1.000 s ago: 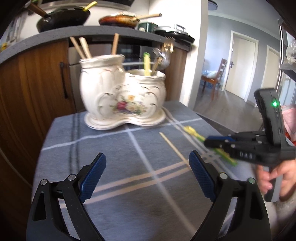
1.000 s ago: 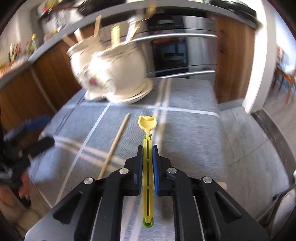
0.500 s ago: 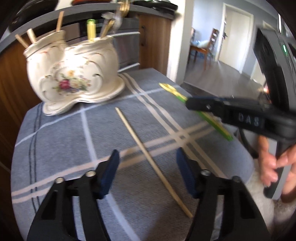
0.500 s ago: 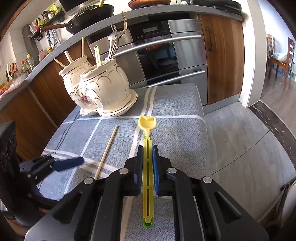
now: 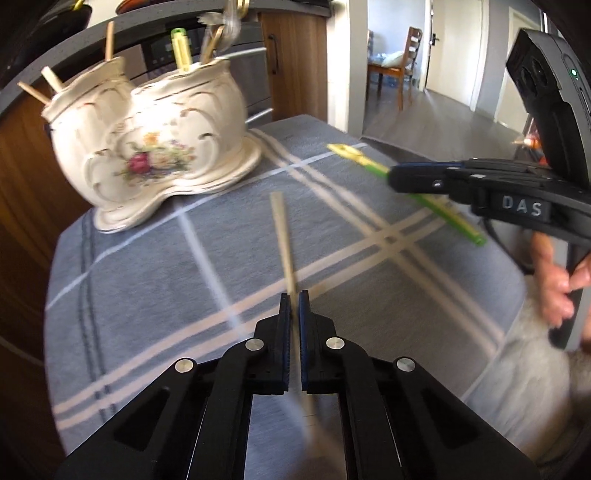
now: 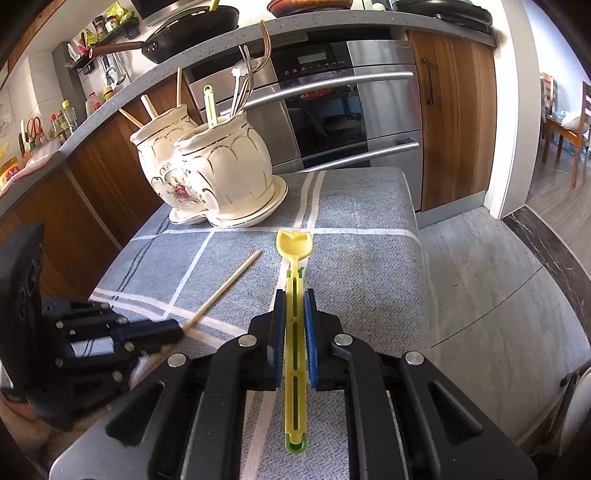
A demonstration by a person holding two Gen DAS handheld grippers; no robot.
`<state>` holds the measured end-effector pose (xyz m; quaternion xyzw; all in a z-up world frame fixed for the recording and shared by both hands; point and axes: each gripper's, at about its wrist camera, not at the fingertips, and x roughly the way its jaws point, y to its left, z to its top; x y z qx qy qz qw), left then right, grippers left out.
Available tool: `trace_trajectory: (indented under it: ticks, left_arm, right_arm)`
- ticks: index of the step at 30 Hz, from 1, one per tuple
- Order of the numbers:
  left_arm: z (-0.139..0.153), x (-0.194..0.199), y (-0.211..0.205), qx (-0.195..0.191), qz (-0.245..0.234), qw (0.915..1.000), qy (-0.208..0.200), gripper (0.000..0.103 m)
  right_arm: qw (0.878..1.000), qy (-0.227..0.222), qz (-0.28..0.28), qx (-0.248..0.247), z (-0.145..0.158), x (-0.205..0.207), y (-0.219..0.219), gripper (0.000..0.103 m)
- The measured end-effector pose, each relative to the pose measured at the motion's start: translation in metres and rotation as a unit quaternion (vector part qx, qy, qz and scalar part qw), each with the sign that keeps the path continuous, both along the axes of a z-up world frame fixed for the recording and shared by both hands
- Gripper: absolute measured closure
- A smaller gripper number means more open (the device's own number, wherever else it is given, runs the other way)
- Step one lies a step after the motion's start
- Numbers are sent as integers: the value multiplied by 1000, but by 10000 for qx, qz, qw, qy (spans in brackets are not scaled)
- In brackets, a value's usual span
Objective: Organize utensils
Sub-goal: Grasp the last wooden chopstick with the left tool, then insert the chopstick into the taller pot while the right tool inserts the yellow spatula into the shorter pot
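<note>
My left gripper (image 5: 294, 295) is shut on a wooden chopstick (image 5: 282, 236) that lies on the grey checked cloth (image 5: 155, 266); the stick also shows in the right wrist view (image 6: 225, 290), with the left gripper (image 6: 177, 330) on its near end. My right gripper (image 6: 294, 295) is shut on a yellow-green plastic spoon (image 6: 294, 243) and holds it above the cloth; it shows in the left wrist view (image 5: 391, 177) with the spoon (image 5: 347, 153). A white floral ceramic double holder (image 5: 147, 140) (image 6: 210, 173) stands at the back with chopsticks, a yellow-green utensil and metal cutlery in it.
The clothed table ends at the right (image 6: 413, 229), with grey floor (image 6: 480, 288) beyond. An oven (image 6: 332, 110) and wooden cabinets (image 6: 454, 110) stand behind the holder. Pans sit on the counter (image 6: 192, 18) above. A chair (image 5: 402, 55) stands in the far room.
My left gripper has moved onto the chopstick and shut on it; it was open before. My right gripper keeps its hold on the spoon and has lifted it a little.
</note>
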<state>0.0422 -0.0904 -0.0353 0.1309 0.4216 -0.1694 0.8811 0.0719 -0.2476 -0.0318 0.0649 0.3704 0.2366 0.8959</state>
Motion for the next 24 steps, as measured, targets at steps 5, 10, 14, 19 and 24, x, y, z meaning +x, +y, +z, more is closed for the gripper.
trace_trajectory:
  ticks: [5, 10, 14, 19, 24]
  left_arm:
    - [9, 10, 16, -173, 230, 9996, 82, 91]
    - [5, 23, 7, -149, 177, 9995, 200, 82]
    - [1, 30, 0, -72, 140, 9997, 212, 71]
    - [-2, 38, -4, -69, 57, 9996, 265, 75]
    - [0, 44, -6, -4, -115, 9997, 238, 98]
  right_arm:
    - [10000, -7, 26, -14, 0, 0, 3, 93]
    - [9999, -46, 45, -152, -1, -1, 8, 93]
    - [9997, -50, 20, -218, -2, -1, 8, 93]
    - [9997, -57, 24, -231, -3, 0, 10, 93]
    - [9997, -147, 72, -206, -1, -1, 13, 93]
